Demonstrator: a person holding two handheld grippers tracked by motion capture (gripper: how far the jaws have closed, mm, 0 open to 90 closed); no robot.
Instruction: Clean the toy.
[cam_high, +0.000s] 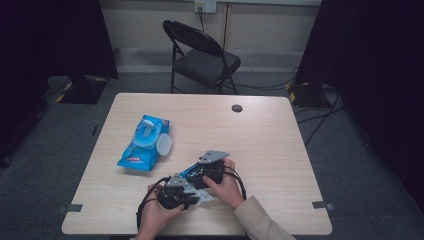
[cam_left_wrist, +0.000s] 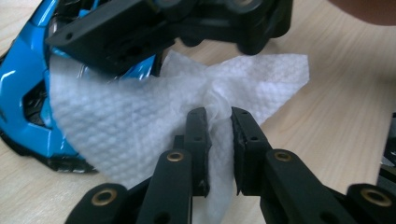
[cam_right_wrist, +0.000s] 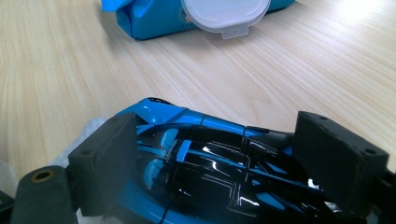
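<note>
A glossy blue and black toy car (cam_right_wrist: 196, 158) sits between the pads of my right gripper (cam_right_wrist: 222, 154), which is shut on its sides. In the high view the car (cam_high: 190, 171) is near the table's front edge, between both hands. My left gripper (cam_left_wrist: 219, 126) is shut on a bunched white wipe (cam_left_wrist: 140, 121). The wipe spreads out against the car's blue side (cam_left_wrist: 18, 93). In the high view my left gripper (cam_high: 192, 196) lies just in front of my right gripper (cam_high: 196, 176), with the wipe (cam_high: 205, 198) poking out beside it.
A blue pack of wet wipes (cam_high: 145, 142) lies on the wooden table (cam_high: 270, 135) to the left, its round white lid (cam_right_wrist: 224, 11) flipped open. A dark cable hole (cam_high: 237, 108) sits near the far edge. A black folding chair (cam_high: 202, 55) stands behind the table.
</note>
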